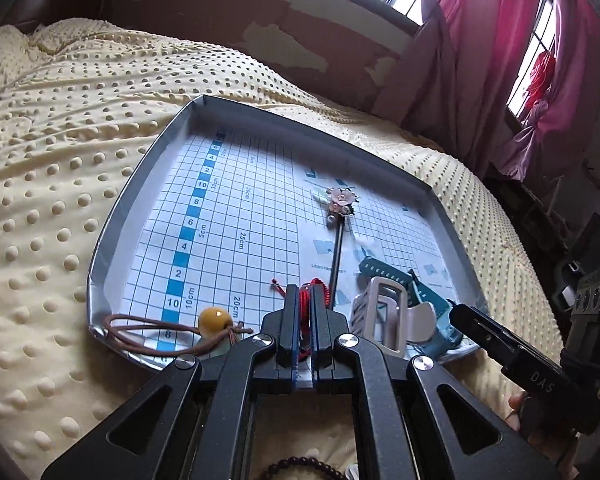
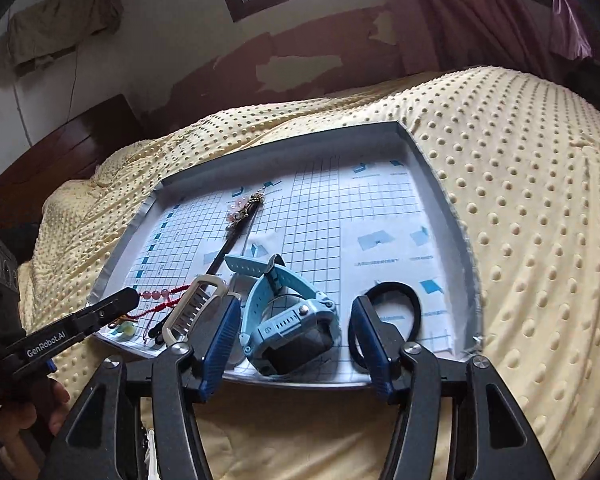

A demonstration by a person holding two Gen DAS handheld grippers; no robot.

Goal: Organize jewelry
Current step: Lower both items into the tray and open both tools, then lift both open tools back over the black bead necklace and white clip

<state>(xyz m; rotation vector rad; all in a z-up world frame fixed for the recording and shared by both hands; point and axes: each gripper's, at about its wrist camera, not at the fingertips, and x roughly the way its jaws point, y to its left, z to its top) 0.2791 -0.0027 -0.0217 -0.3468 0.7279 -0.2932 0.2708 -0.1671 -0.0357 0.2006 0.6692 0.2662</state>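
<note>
A grey tray [image 1: 140, 216] lined with grid paper lies on the bed and holds the jewelry. My left gripper [image 1: 306, 304] is shut on a red cord bracelet [image 1: 320, 286] near the tray's front edge. In the right wrist view the same bracelet [image 2: 162, 294] shows pink beads at the left gripper's tip [image 2: 130, 298]. My right gripper [image 2: 296, 340] stands open, its blue fingers [image 2: 220, 336] on either side of a light blue watch [image 2: 292, 320]. A flowered hair stick [image 1: 342, 200], a beige claw clip [image 1: 384, 316] and a yellow bead on a brown cord [image 1: 215, 320] also lie in the tray.
A black hair tie [image 2: 396, 312] rests by the right finger at the tray's front right. A dark bead bracelet [image 1: 300, 466] lies on the dotted yellow bedspread [image 1: 60, 160] below the left gripper. Pink curtains [image 1: 520, 60] hang at the window. A person's hand [image 2: 32, 412] holds the left gripper.
</note>
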